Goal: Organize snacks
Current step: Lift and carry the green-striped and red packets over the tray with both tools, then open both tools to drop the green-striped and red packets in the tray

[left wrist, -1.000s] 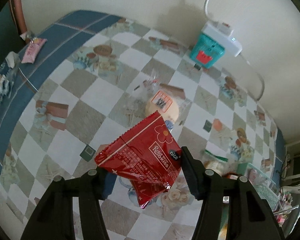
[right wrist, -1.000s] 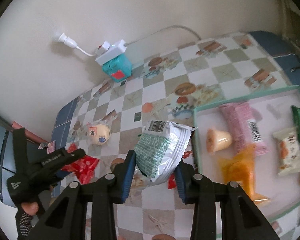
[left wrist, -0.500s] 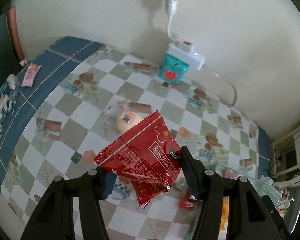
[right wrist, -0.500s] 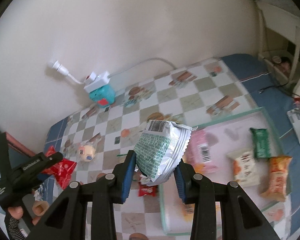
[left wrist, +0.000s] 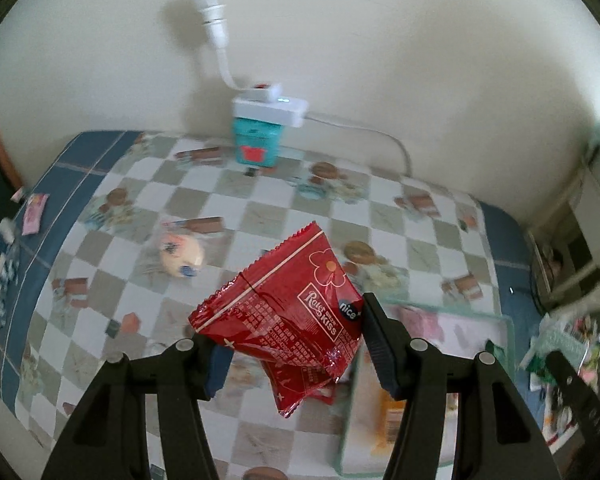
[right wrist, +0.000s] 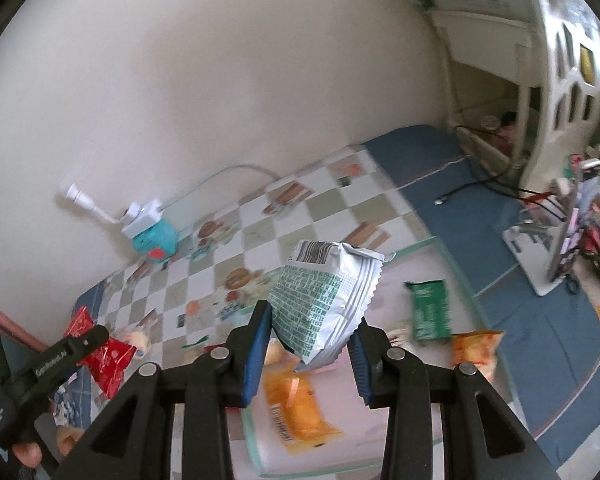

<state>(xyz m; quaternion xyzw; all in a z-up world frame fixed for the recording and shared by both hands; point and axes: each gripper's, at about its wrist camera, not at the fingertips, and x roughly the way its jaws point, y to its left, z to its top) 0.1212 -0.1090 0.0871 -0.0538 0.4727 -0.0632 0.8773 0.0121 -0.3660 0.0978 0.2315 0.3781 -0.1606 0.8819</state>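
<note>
My left gripper (left wrist: 296, 344) is shut on a red snack packet (left wrist: 288, 316), held in the air above the checkered tablecloth (left wrist: 260, 216). My right gripper (right wrist: 310, 340) is shut on a white and green snack packet (right wrist: 324, 304), held above a pale tray with a green rim (right wrist: 452, 268). In the tray lie an orange packet (right wrist: 296, 412), a green packet (right wrist: 430, 310) and an orange-yellow packet (right wrist: 474, 346). The right wrist view shows the left gripper (right wrist: 44, 364) with its red packet (right wrist: 108, 360) at the lower left. The tray's corner (left wrist: 508, 332) appears right of the left gripper.
A wrapped round bun (left wrist: 180, 254) lies on the cloth to the left. A teal box with a white power strip (left wrist: 260, 132) stands at the wall. A pink packet (left wrist: 34, 214) lies on the blue border. A white rack (right wrist: 556, 160) and clutter crowd the right side.
Both grippers have risen and swung to the right with their packets still gripped. The tray has come under the right gripper, and the bun has slid off to the left.
</note>
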